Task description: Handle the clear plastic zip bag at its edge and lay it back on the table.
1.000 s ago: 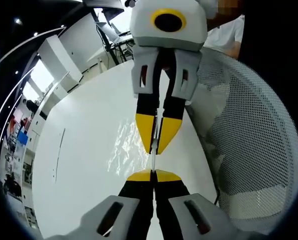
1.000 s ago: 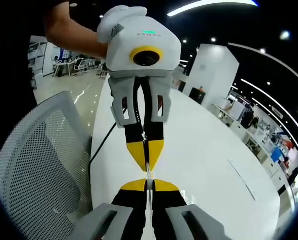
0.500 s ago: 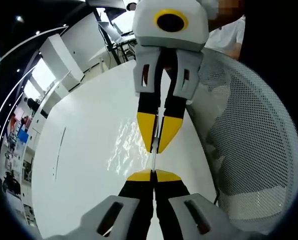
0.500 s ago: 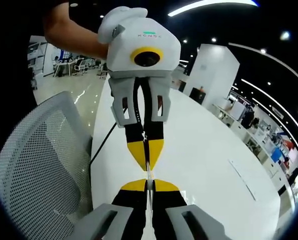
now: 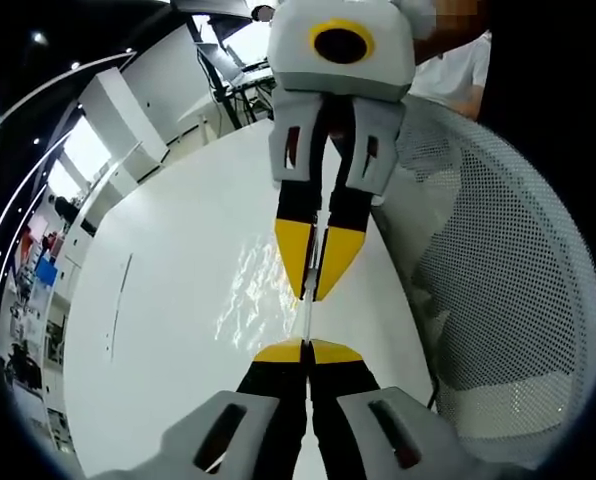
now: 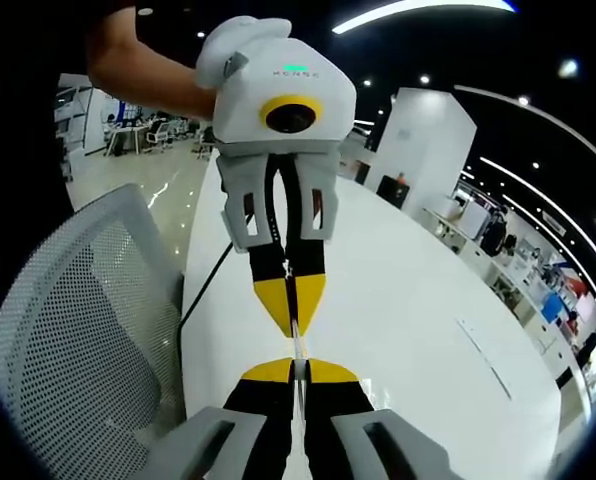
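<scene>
White glossy table (image 5: 168, 300), long and rounded. Crinkled clear plastic zip bag (image 5: 253, 290) lies near its chair-side edge. Thin dark line (image 5: 118, 305) on the surface farther in; black cable (image 6: 203, 290) trails over that edge.

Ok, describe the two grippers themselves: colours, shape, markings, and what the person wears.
Each gripper has black jaws with yellow tips on a pale grey slotted body. The left gripper carries a green light and small lettering, with a white glove behind it. Behind the right gripper, a person wears a white shirt.
</scene>
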Tool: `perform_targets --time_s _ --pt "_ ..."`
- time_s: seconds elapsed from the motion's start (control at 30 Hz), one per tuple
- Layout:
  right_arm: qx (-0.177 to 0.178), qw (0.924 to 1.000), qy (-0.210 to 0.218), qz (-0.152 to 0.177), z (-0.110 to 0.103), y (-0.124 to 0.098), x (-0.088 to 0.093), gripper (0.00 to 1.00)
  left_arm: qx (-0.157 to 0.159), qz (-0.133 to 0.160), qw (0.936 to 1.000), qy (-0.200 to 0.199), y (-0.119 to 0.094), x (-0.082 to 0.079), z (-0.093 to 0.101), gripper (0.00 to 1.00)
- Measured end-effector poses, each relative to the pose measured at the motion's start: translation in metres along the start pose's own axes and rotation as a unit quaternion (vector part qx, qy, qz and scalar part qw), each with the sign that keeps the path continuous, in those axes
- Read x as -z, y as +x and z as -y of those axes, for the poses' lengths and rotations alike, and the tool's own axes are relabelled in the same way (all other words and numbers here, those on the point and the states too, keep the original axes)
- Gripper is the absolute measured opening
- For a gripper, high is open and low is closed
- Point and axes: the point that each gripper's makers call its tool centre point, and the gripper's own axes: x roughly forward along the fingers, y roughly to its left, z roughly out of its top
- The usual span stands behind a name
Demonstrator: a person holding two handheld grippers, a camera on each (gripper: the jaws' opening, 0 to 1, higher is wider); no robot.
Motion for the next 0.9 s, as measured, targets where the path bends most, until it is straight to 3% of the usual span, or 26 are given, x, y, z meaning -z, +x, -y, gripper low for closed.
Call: perform_targets --time_s 0.9 --pt "0.004 1.0 -0.002 0.003 0.0014 -0.0015 -0.0042 0.0 -0.011 0.002 0.9999 -0.001 -0.0059 0.0006 -0.0004 0.0"
